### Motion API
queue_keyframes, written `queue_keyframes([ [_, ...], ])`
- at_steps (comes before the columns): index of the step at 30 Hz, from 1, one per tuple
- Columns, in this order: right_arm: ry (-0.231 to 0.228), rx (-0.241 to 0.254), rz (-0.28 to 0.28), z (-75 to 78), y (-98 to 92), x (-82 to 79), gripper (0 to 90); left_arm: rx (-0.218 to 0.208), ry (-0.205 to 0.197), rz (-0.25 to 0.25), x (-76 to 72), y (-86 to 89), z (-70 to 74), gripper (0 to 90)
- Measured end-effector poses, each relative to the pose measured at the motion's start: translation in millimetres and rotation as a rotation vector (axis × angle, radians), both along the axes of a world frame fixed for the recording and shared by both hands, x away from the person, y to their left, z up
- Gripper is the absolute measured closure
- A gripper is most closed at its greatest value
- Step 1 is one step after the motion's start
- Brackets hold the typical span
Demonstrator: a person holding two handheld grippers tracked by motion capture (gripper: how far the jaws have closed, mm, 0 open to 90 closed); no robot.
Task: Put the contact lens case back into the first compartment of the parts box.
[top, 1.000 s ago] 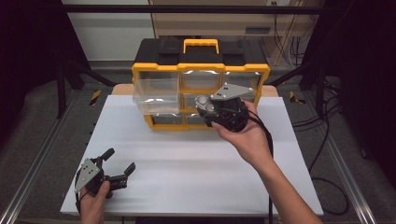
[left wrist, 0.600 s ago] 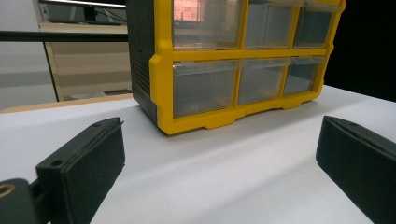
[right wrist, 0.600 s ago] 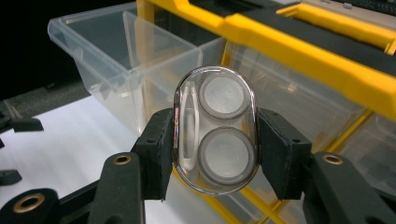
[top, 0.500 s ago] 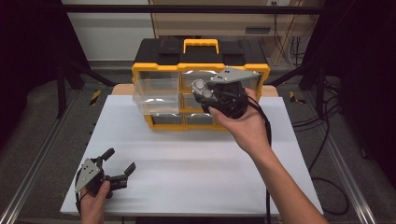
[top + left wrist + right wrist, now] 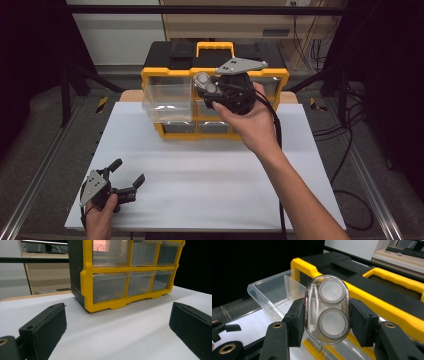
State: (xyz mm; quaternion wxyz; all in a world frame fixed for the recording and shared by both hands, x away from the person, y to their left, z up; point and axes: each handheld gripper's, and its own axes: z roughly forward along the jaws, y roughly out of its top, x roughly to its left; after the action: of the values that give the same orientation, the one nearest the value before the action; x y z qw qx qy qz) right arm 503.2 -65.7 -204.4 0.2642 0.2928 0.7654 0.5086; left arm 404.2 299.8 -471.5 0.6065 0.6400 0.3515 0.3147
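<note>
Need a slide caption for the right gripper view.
Right gripper clamps a clear oval case above the organizer's open drawer.

A yellow and black organizer [image 5: 215, 90] stands at the far edge of the white surface [image 5: 210, 170], its upper left drawer [image 5: 167, 97] pulled out toward the person. The right tongs [image 5: 204, 85] hover in front of the organizer's top row, just right of that open drawer, clamped on a small clear case [image 5: 203, 81]. The left tongs [image 5: 127, 177] rest well apart from the organizer, near the surface's front left corner, jaws spread.

Yellow drawer organizer [image 5: 215, 95] on white table [image 5: 210, 185].
</note>
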Motion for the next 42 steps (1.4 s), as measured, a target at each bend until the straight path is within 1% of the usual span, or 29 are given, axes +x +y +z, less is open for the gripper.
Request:
queue_keyframes([
  [9,-0.01,0.0,0.016,6.7,12.3,1.2,49.1,0.001,0.0,0.0,-0.1,-0.4,0.1,0.8],
  [18,0.001,0.007,0.025,9.5,18.5,5.3,49.1,0.002,-0.001,-0.001,-0.1,-0.5,0.1,0.9],
  [28,0.007,-0.011,0.034,10.5,28.6,7.0,49.1,0.002,-0.001,-0.001,0.0,-0.5,0.2,0.9],
  [34,0.006,-0.031,0.045,12.5,36.1,7.1,49.1,0.003,-0.001,-0.002,0.1,-0.7,0.2,0.9],
  [42,0.006,-0.038,0.053,13.7,42.8,7.7,49.1,0.003,-0.001,-0.002,0.2,-0.7,0.2,0.9],
])
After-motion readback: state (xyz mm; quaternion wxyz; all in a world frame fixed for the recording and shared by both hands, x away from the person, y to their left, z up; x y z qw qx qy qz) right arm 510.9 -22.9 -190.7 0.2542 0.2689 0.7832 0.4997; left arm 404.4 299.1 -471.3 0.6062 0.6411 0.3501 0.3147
